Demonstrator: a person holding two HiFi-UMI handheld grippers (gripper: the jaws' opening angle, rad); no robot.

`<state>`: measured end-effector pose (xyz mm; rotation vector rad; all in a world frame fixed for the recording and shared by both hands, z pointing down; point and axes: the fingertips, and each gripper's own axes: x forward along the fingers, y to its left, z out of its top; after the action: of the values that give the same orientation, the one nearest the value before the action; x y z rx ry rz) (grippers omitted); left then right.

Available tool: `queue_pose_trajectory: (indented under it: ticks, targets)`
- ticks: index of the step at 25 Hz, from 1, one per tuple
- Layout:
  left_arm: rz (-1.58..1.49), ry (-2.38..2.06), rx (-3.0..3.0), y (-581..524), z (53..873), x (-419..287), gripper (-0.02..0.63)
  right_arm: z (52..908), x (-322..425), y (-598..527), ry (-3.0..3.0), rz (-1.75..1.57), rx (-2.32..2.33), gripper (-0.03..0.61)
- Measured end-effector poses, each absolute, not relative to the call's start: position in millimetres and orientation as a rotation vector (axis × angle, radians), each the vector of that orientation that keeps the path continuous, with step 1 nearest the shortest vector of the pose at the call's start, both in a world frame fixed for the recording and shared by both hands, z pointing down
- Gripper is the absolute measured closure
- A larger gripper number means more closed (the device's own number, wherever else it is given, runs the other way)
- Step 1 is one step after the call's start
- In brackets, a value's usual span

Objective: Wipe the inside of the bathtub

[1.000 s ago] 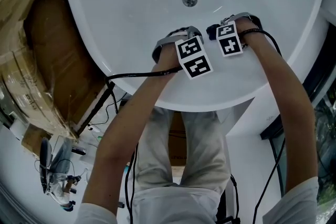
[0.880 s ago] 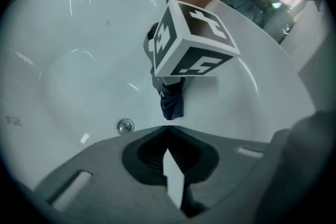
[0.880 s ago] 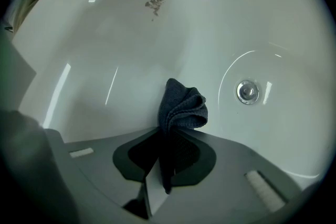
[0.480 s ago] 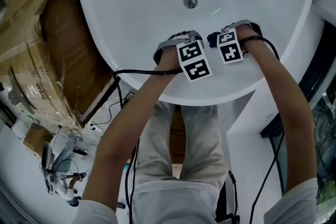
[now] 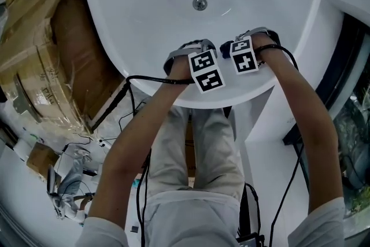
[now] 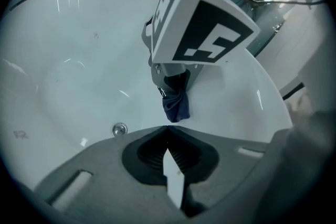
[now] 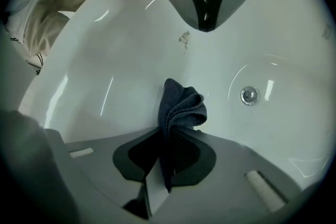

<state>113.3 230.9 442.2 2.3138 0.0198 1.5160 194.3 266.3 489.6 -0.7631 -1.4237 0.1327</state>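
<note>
White enamel fills the head view: the bathtub (image 5: 144,14) curves smooth and glossy, its near rim just under both claws, its drain (image 5: 199,3) beyond them on the tub floor. Both forearms reach forward over the rim, wrists close together. The left claw (image 5: 202,46) and right claw (image 5: 234,43) sit side by side, angled toward each other, marker cubes facing up. Plastic-wrapped cardboard boxes (image 5: 46,66) stand well left of the left claw, outside the tub. A black cable (image 5: 156,81) trails from the left claw over the rim.

Left gripper view: the left claw's jaws are pressed together with nothing between them. Straight ahead hangs the dark blue cloth (image 6: 177,105) from the right claw, whose marker cube (image 6: 202,26) looms above. The drain lies ahead to the left.

Right gripper view: the right claw is clamped on the cloth, whose folded bunch sticks out past the jaw tips, close to the tub's white wall. The drain sits ahead to the right. The left claw's grey tips hang at the top, near a small brownish mark (image 7: 185,38) on the enamel.
</note>
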Motion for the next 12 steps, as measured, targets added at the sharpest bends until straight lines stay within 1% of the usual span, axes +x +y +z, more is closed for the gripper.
queue_pose_trajectory:
  ticks: [12]
  targets:
    - [1.511,0.067,2.329,232.2,416.6,123.1,0.61,442.9,194.3,283.5,-1.437,0.167,-0.783,0.534]
